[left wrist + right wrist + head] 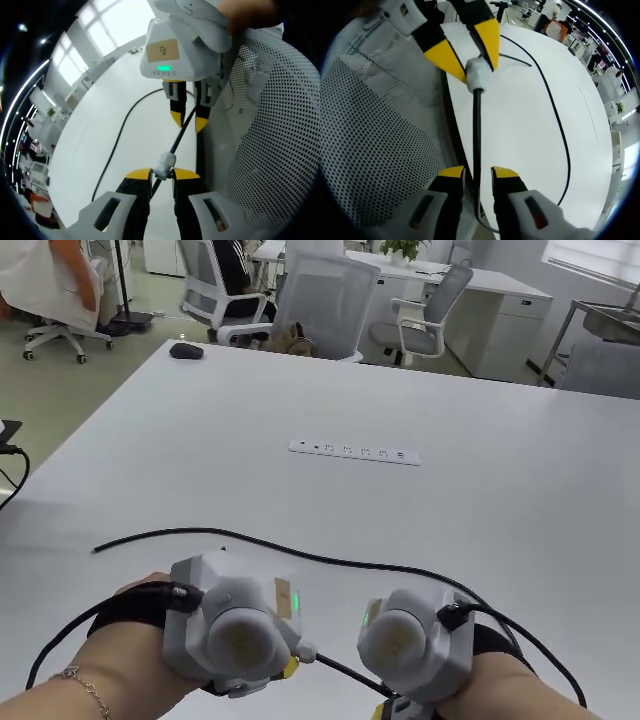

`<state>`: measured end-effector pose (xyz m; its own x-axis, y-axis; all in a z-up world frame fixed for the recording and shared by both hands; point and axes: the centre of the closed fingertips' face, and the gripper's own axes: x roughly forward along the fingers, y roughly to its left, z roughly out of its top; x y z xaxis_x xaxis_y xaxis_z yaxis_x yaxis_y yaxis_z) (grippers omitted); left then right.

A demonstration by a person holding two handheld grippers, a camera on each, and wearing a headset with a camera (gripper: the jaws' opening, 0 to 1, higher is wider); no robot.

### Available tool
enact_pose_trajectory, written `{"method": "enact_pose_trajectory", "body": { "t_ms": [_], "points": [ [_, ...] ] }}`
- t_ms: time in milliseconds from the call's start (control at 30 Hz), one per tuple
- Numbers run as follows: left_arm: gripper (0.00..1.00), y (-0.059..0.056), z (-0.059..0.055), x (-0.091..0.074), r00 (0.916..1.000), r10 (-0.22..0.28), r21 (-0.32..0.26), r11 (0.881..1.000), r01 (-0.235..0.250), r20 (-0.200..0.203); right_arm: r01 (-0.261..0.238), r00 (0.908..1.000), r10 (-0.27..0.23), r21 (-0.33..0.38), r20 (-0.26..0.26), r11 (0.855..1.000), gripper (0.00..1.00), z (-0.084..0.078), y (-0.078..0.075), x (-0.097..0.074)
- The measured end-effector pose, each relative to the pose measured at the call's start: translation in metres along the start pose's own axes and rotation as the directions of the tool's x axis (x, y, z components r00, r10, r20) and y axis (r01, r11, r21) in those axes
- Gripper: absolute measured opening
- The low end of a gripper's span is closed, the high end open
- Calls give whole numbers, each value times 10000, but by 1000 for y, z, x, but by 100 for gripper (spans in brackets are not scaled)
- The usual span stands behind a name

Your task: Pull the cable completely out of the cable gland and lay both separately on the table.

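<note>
A long black cable [300, 556] snakes across the white table [500, 490] and comes back to the near edge. Between my two grippers a short stretch of it [181, 134] runs taut. My left gripper [162, 174] is shut on the white cable gland [164, 167], which sits threaded on the cable. Seen from the right gripper view, the gland [477, 72] sits between the left gripper's yellow fingertips [487, 37]. My right gripper [477, 172] is shut on the cable [476, 130] a little way from the gland. In the head view the gland [307, 650] shows beside the left gripper [294, 662], with the right gripper [385, 703] close by.
A white power strip [354, 452] lies mid-table and a dark mouse [186, 351] at the far left corner. Office chairs [325, 300] and desks stand beyond the table. A white mesh chair back [270, 130] is close behind the grippers at the table's near edge.
</note>
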<state>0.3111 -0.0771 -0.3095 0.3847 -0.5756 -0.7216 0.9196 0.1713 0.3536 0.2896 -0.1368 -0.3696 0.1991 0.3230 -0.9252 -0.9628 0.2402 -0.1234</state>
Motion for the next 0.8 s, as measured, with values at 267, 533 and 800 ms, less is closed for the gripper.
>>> {"method": "enact_pose_trajectory", "body": {
  "t_ms": [267, 533, 800],
  "points": [
    [17, -4, 5, 0, 9997, -123, 222, 9997, 119, 197, -174, 9889, 228, -381, 1469, 9991, 22, 32, 8, -9],
    [17, -3, 7, 1, 9995, -162, 284, 9995, 154, 265, -75, 9914, 57, 133, 1309, 9999, 2, 25, 1, -8],
    [17, 0, 4, 1, 9998, -39, 154, 9999, 36, 183, 374, 9987, -385, 311, 345, 9988, 2, 4, -10, -4]
  ]
}}
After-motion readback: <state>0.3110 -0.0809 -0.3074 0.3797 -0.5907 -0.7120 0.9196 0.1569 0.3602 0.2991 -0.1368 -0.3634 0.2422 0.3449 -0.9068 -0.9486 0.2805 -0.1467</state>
